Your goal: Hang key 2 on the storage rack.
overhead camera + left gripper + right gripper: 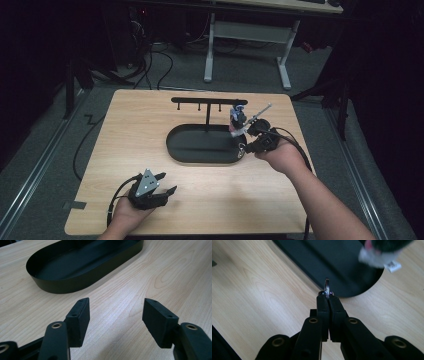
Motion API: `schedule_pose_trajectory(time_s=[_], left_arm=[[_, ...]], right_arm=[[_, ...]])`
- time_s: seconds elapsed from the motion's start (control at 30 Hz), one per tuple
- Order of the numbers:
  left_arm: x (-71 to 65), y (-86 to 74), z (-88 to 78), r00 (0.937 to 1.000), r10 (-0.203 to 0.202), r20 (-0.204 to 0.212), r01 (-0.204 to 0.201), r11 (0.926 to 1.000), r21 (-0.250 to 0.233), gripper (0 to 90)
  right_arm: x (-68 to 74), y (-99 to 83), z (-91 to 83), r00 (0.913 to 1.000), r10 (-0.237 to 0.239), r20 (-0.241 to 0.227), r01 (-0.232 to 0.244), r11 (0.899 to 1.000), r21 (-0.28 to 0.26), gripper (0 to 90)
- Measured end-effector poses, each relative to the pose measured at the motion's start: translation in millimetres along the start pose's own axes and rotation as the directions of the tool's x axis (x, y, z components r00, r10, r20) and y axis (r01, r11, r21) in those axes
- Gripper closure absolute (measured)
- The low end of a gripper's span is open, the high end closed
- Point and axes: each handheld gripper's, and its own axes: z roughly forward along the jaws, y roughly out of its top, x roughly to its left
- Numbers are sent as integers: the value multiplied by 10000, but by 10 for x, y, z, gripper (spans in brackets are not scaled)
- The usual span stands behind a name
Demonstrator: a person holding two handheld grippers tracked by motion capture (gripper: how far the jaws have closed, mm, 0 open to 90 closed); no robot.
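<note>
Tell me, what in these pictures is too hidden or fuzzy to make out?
- Toy, right gripper view: blurred and cut off by the top edge; its shape is unreadable.
- Metal ring, right gripper view: its lower part is hidden between the shut jaws of the right gripper.
- Hooks on the rack, high view: too small to tell their shape.
- Black tray, left gripper view: far end cut off by the top edge.

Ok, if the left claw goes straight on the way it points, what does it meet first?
Probably the near wall of the black oval tray. The left claw is open, with bare wooden table ahead until that wall; depth is hard to judge.
</note>
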Motion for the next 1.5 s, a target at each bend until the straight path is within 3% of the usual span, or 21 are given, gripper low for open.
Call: schedule_pose_trajectory(time_s=[0.53, 1.1, 1.43, 1.5], left_arm=[[45, -25, -5, 10000, -94, -5, 94, 9999, 55, 397], [52, -34, 0, 10000, -94, 29, 93, 9999, 115, 397], [67, -35, -12, 9999, -107, 58, 106, 9998, 152, 397], [67, -35, -13, 9999, -101, 61, 100, 9998, 148, 397]], right_arm=[[-3, 559, -36, 9997, -140, -189, 137, 9998, -114, 891], [-87, 950, -47, 9998, 74, -175, -79, 9996, -264, 891], [-100, 1149, -29, 9999, -152, -23, 151, 9993, -352, 891], [-117, 1185, -48, 10000, 56, -5, -57, 9994, -340, 891]])
